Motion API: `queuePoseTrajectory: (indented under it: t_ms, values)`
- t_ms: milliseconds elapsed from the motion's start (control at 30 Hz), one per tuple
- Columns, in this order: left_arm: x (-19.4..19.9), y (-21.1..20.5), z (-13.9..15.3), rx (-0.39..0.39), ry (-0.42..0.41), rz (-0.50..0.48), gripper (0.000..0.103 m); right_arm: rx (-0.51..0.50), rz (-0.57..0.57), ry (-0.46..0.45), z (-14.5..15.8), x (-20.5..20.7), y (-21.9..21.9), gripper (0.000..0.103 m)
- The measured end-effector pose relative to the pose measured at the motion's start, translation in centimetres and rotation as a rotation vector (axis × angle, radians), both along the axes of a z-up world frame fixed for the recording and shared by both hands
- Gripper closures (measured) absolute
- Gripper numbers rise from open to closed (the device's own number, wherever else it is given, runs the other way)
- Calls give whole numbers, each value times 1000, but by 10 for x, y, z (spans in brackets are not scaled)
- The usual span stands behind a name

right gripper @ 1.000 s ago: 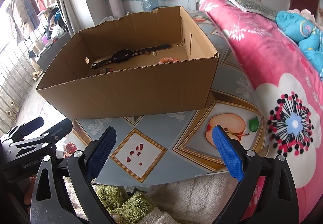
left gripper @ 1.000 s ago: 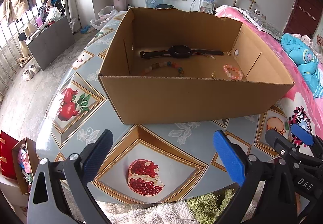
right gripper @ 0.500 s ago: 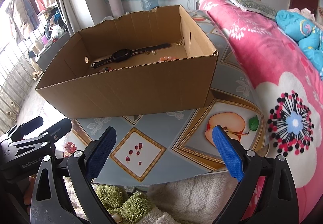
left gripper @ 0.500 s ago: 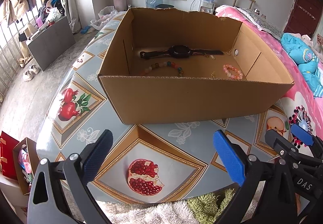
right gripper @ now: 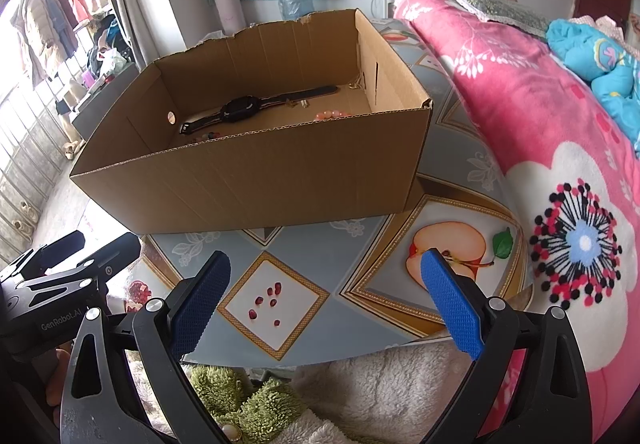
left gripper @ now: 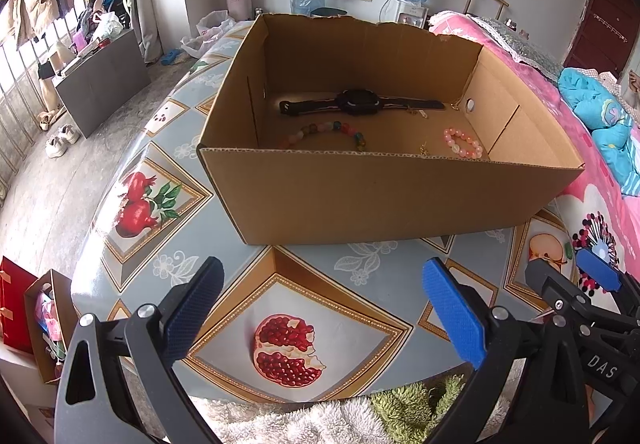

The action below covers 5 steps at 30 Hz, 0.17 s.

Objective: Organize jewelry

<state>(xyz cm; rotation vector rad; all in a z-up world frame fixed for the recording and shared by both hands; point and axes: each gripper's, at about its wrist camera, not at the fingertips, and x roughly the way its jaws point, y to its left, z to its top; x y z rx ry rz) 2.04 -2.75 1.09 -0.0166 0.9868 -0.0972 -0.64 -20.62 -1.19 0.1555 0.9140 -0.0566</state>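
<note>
Both the left gripper [left gripper: 320,308] and right gripper [right gripper: 326,304] hover spread and empty above the fruit-print tablecloth [left gripper: 360,304]. The black watch [left gripper: 358,103], multicolored bead bracelet [left gripper: 332,130] and pink bead bracelet [left gripper: 462,142] lie apart inside the open cardboard box [left gripper: 380,196].

The box [left gripper: 384,200] is matt brown corrugated cardboard with a ragged back edge, standing on a glossy, smooth printed tablecloth [left gripper: 168,212]. Both grippers, left [left gripper: 320,308] and right [right gripper: 324,304], are matt black plastic with silver screws and knurled blue pads [left gripper: 452,316]. A fluffy white and green cloth [right gripper: 360,396] lies below, a plush pink blanket [right gripper: 540,132] beside.
</note>
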Motion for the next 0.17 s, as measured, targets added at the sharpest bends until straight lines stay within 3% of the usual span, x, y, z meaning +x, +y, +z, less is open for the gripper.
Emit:
queuePoseTrajectory:
  t_ms: [167]
  values:
    - [0,1,-1,-4,7,7,5,0,0,1,-1,-1,0,11]
